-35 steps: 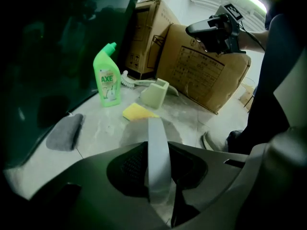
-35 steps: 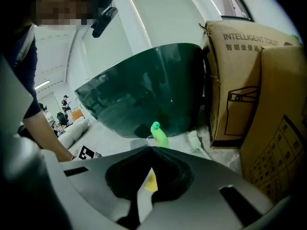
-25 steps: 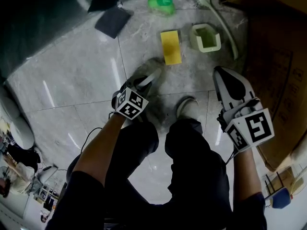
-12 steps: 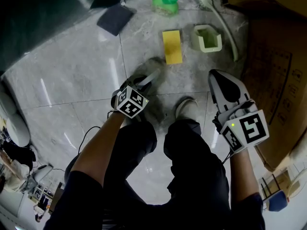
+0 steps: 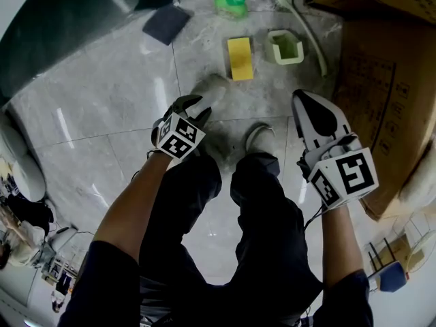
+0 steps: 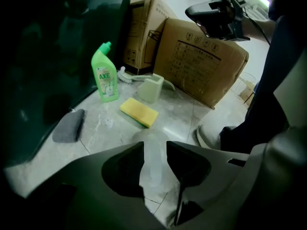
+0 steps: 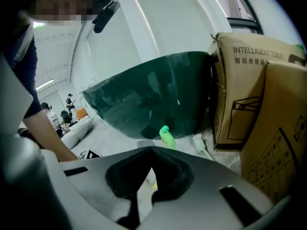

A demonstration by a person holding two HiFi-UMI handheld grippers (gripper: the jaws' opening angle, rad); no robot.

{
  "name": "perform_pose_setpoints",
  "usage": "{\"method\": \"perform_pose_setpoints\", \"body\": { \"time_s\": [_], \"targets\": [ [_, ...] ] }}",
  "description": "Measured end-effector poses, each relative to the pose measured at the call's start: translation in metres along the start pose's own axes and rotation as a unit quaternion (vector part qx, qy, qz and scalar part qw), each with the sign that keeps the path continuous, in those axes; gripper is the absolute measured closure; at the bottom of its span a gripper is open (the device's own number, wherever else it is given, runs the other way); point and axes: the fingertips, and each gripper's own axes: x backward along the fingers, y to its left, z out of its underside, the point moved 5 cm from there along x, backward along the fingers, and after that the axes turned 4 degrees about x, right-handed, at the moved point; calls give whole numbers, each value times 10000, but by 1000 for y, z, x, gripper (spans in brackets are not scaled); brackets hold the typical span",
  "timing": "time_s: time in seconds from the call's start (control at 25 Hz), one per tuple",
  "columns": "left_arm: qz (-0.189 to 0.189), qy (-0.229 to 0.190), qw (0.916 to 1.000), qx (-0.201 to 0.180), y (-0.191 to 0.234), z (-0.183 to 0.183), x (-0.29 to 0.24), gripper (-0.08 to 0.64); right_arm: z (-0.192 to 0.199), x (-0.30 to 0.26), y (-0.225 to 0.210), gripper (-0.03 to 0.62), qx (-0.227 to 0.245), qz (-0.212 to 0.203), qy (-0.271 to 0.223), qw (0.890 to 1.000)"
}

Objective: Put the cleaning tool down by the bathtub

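On the floor tiles by the dark green bathtub [image 5: 61, 26] lie a yellow sponge [image 5: 240, 58], a grey pad [image 5: 166, 22], a green bottle [image 5: 229, 4] and a white long-handled brush [image 5: 300, 22] next to its pale holder [image 5: 285, 47]. My left gripper [image 5: 197, 104] hangs above the person's grey shoe [image 5: 211, 88]. Its jaws have just been opening and nothing is between them. The left gripper view shows its jaws [image 6: 155, 145] apart, with the sponge [image 6: 139, 112] beyond. My right gripper [image 5: 300, 99] is held off the floor at the right, shut and holding nothing [image 7: 152, 150].
Cardboard boxes [image 5: 381, 80] stand along the right side, close to my right gripper. The person's legs and second shoe [image 5: 259, 138] fill the middle of the head view. A white rounded fixture [image 5: 17, 169] sits at the left edge.
Both grippers have lifted away from the floor. The left gripper's jaws stand wider apart than before. The objects on the floor have not moved.
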Motion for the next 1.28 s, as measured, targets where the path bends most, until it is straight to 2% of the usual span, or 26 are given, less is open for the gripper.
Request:
{"method": "perform_pose_setpoints", "body": {
  "time_s": [0.36, 0.64, 0.92, 1.28],
  "targets": [
    [-317, -711, 9968, 170, 0, -94, 122, 390, -82, 59, 24, 588, 40, 77, -124, 9999],
    [-541, -1405, 9886, 107, -8, -178, 219, 387, -150, 103, 44, 588, 170, 84, -278, 9994],
    [-708, -1928, 9786, 130, -23, -240, 313, 388, -214, 152, 59, 588, 320, 209, -406, 9984],
    [-1012, -2729, 9567, 45, -46, -324, 456, 388, -325, 232, 79, 588, 476, 474, -916, 9935]
  ]
}}
